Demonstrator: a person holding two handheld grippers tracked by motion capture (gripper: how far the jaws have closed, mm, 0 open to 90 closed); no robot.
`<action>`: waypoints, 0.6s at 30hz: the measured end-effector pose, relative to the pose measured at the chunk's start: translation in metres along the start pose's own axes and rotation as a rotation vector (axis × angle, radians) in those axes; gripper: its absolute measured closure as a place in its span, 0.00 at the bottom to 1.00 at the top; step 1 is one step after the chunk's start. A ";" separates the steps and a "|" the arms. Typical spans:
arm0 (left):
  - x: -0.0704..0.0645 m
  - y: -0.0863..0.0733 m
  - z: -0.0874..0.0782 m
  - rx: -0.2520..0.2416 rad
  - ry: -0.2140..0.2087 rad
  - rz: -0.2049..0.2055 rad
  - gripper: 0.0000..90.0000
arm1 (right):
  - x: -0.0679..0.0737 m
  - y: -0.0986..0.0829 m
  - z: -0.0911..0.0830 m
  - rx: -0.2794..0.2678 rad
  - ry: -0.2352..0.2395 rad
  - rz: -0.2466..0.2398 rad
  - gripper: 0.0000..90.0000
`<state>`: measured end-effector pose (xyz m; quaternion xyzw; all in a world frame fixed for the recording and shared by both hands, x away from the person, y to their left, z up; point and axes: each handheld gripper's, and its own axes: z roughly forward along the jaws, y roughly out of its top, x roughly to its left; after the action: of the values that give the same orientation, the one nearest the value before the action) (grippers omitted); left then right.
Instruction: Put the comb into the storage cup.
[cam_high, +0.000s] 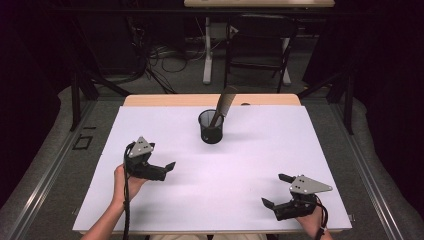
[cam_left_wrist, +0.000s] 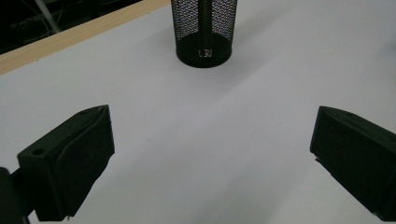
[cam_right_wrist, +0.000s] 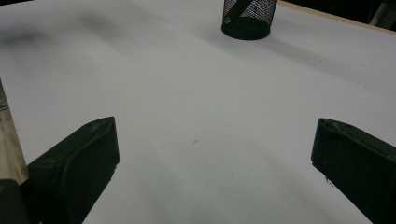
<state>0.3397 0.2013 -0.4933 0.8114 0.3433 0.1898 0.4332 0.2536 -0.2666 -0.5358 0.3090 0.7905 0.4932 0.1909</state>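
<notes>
A black mesh cup (cam_high: 211, 127) stands upright at the back middle of the white sheet (cam_high: 250, 160). A tan tube-like object (cam_high: 224, 102) leans out of it toward the back right. My left gripper (cam_high: 161, 155) is held at the front left, open and empty, and points toward the cup (cam_left_wrist: 204, 28), well short of it. My right gripper (cam_high: 276, 190) is at the front right, also open with nothing between its jaws. From the right gripper view the cup (cam_right_wrist: 247, 16) is far off at the top. The left gripper (cam_left_wrist: 212, 154) and right gripper (cam_right_wrist: 215, 158) hover just over bare sheet.
The white sheet covers a wooden table whose back edge (cam_high: 210, 100) shows as a strip. Behind the table stand a dark folding chair (cam_high: 260, 45) and a white table leg (cam_high: 207, 50) among cables on the floor. Metal rails (cam_high: 367, 175) run along both sides.
</notes>
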 end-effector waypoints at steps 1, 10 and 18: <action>0.000 -0.002 -0.001 0.000 0.000 0.002 0.00 | 0.000 0.000 0.000 0.000 0.000 -0.002 0.01; -0.003 -0.016 -0.010 -0.009 0.000 -0.022 0.00 | 0.000 0.000 0.001 -0.001 0.001 0.000 0.01; -0.006 -0.023 -0.018 -0.020 0.009 -0.040 0.00 | 0.000 0.000 0.001 0.001 0.003 0.002 0.01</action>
<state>0.3156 0.2166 -0.5027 0.7994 0.3593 0.1881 0.4433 0.2541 -0.2661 -0.5362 0.3090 0.7908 0.4933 0.1891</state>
